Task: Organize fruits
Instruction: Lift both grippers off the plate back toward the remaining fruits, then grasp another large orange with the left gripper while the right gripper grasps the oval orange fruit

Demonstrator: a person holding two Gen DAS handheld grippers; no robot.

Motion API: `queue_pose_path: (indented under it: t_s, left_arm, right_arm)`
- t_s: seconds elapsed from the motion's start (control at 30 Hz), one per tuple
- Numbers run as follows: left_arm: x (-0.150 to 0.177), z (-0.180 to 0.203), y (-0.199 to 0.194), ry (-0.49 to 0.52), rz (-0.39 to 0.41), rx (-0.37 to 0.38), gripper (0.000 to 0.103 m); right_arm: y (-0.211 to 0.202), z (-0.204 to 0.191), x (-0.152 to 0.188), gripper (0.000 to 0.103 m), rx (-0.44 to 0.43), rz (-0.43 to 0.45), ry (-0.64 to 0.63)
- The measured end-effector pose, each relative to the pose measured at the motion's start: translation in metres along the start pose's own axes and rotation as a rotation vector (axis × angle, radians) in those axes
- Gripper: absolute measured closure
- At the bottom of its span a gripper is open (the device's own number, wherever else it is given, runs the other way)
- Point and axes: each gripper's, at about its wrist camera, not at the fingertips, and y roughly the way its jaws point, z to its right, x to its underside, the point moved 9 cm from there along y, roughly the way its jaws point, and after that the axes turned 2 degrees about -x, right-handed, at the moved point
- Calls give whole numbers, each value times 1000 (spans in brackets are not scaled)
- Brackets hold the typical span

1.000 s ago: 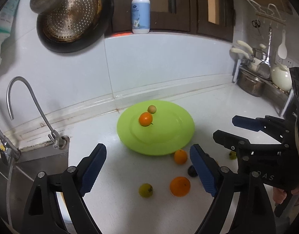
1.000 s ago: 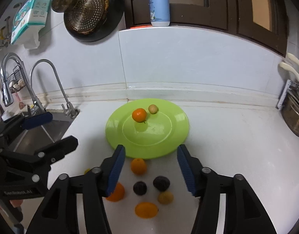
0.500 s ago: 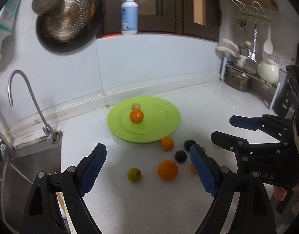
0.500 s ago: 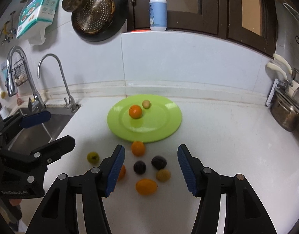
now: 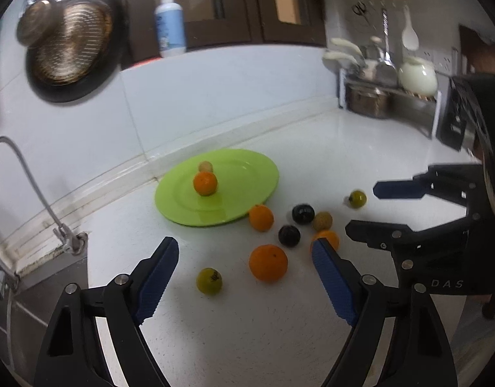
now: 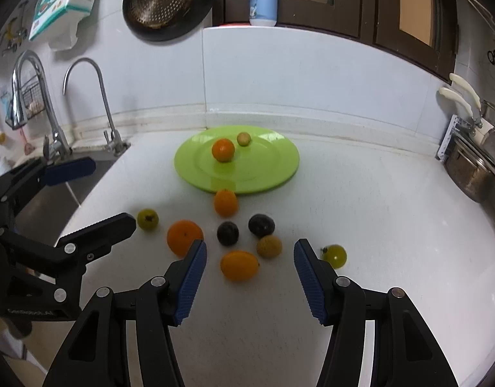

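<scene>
I have both tools wide open and empty: the left tool (image 5: 244, 264) hangs over the near worktop (image 6: 360, 193), and the right tool (image 6: 250, 269) does the same further right.

By my judgement the sorting is barely begun. The green plate (image 6: 273, 174) at the far middle of the worktop carries only two fruits: an orange (image 6: 223, 150) and a small tan fruit (image 6: 243, 138) just behind it. Eight fruits lie loose on the worktop in front of the plate. A small orange (image 6: 225, 203) sits just beside the plate's near rim. Nearer to me are two dark fruits (image 6: 228, 233) side by side, a rough tan fruit (image 6: 269, 246), an oval orange fruit (image 6: 239, 265) between my right tool's fingers, a big orange (image 6: 184, 237) to the left, a green fruit (image 6: 147, 219) further left, and a green fruit with a stalk (image 6: 334, 255) off to the right. All of these seem left to move.

The right wrist view shows the whole cluster clearly, plus the sink with its taps at far left. The left wrist view, somewhat blurred, half hides the oval orange fruit behind a fingertip (image 5: 324, 254), but it shows the dish rack (image 5: 392, 96) at the far right more fully.
</scene>
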Motion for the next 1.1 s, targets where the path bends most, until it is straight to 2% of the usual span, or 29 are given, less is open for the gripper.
queue_pose_path:
  t_s: [0.2, 0.53, 0.87, 0.97, 1.03, 1.1]
  left_arm:
    - [14, 9, 24, 51, -63, 50, 28]
    - [28, 19, 55, 64, -150, 133, 38]
    - [32, 18, 68, 31, -184, 139, 41]
    - [32, 19, 70, 30, -185, 132, 45]
    - [31, 20, 72, 17, -197, 130, 48]
    - [31, 21, 72, 9, -202, 134, 50]
  right_arm:
    - [16, -4, 13, 46, -15, -48, -18]
    - [52, -1, 29, 47, -72, -148, 18]
    - [68, -3, 32, 53, -128, -178, 12]
    - [72, -3, 32, 56, -146, -180, 6]
    - [74, -3, 33, 62, -164, -187, 6]
    - [74, -3, 33, 62, -177, -187, 9]
